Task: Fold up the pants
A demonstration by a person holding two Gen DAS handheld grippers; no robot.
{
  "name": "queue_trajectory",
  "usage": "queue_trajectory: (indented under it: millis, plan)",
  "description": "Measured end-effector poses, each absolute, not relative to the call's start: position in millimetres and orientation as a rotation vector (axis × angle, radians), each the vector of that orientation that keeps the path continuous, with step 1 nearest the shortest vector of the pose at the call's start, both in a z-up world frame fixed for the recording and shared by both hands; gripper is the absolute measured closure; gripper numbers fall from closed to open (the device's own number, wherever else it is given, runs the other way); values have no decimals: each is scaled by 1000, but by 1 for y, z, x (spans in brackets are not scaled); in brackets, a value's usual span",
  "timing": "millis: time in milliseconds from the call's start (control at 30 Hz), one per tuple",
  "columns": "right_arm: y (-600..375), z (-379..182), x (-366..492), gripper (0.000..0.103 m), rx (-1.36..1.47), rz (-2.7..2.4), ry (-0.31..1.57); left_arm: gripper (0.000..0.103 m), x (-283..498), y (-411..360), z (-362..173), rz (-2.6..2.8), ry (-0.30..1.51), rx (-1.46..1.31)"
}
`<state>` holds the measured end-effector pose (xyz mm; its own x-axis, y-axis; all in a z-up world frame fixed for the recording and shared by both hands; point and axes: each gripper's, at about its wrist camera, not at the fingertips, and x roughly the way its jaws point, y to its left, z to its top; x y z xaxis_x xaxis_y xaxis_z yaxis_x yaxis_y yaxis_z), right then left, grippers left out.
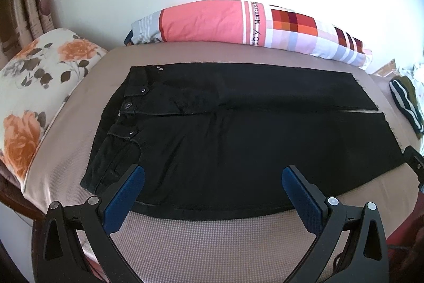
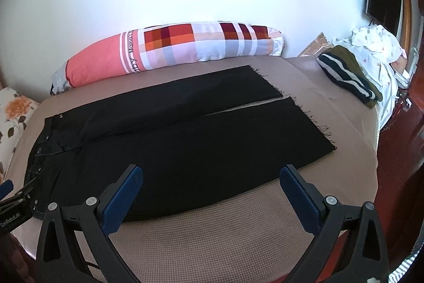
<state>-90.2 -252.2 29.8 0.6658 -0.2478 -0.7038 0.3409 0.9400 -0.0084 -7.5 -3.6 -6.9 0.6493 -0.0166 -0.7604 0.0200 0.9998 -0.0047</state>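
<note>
Black pants (image 1: 238,139) lie flat and spread out on the bed, waistband with metal buttons to the left, frayed leg hems to the right; they also show in the right wrist view (image 2: 185,150). My left gripper (image 1: 213,174) is open and empty, hovering over the near edge of the pants by the waist. My right gripper (image 2: 212,174) is open and empty over the near leg's edge. The right gripper shows at the right edge of the left wrist view (image 1: 414,163), and the left gripper at the left edge of the right wrist view (image 2: 10,199).
The bed has a tan cover (image 1: 212,243). A pink and checked bolster (image 1: 251,25) lies along the wall behind the pants. A floral pillow (image 1: 34,86) is at the left. Folded striped clothes (image 2: 347,76) and white bedding (image 2: 376,49) lie at the right.
</note>
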Motion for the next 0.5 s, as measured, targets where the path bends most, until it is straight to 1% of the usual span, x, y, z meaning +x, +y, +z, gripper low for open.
queue_trajectory:
  millis: [500]
  plan:
    - [-258,29,-84,0,121,-358,796,0,-3,-3,-8,-10,869,22]
